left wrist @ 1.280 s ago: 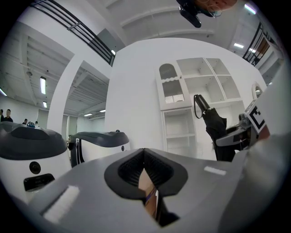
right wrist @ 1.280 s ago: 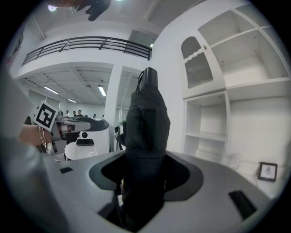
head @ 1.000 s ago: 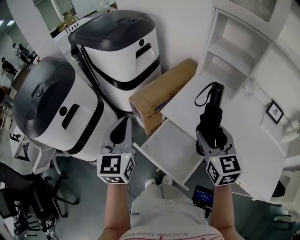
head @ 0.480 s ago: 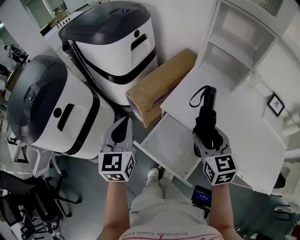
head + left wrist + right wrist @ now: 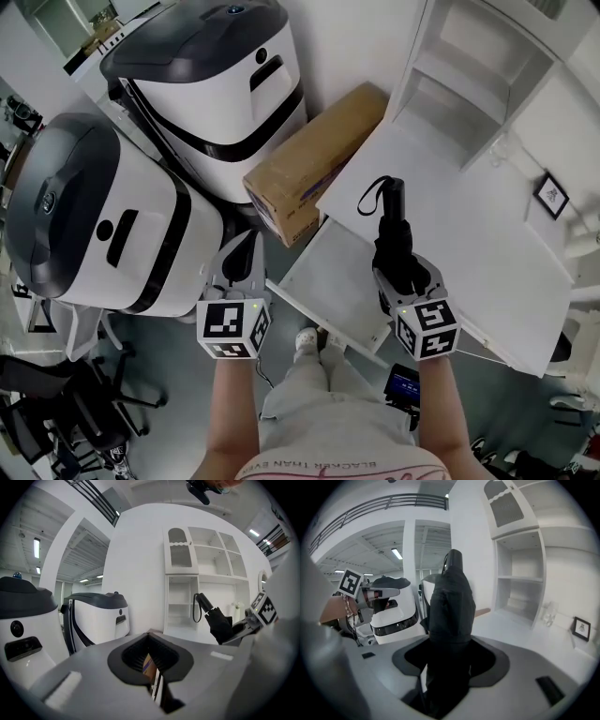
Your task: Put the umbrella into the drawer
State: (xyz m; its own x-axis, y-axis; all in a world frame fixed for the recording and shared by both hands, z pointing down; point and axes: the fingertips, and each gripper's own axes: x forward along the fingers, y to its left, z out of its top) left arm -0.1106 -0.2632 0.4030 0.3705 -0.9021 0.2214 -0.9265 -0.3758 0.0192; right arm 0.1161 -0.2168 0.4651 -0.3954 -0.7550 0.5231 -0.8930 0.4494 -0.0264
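Note:
A black folded umbrella (image 5: 392,228) with a wrist strap stands tilted, handle end up, and my right gripper (image 5: 405,272) is shut on its lower part. It hangs over the desk's near-left edge, just right of the open white drawer (image 5: 330,281). In the right gripper view the umbrella (image 5: 451,606) fills the gap of that gripper (image 5: 449,656). My left gripper (image 5: 246,253) hovers left of the drawer, jaws together and holding nothing. Its own view shows its tips (image 5: 152,663) meeting, with the umbrella (image 5: 218,620) off to the right.
A cardboard box (image 5: 314,157) lies against the desk's left side, behind the drawer. Two big white-and-black machines (image 5: 216,84) (image 5: 94,220) stand at the left. A white shelf unit (image 5: 469,80) and a small picture frame (image 5: 548,195) sit on the desk (image 5: 478,262). An office chair (image 5: 56,394) is lower left.
My right gripper has sunk and shifted left with the umbrella, from over the desk top to its edge by the drawer. The left gripper has come down a little.

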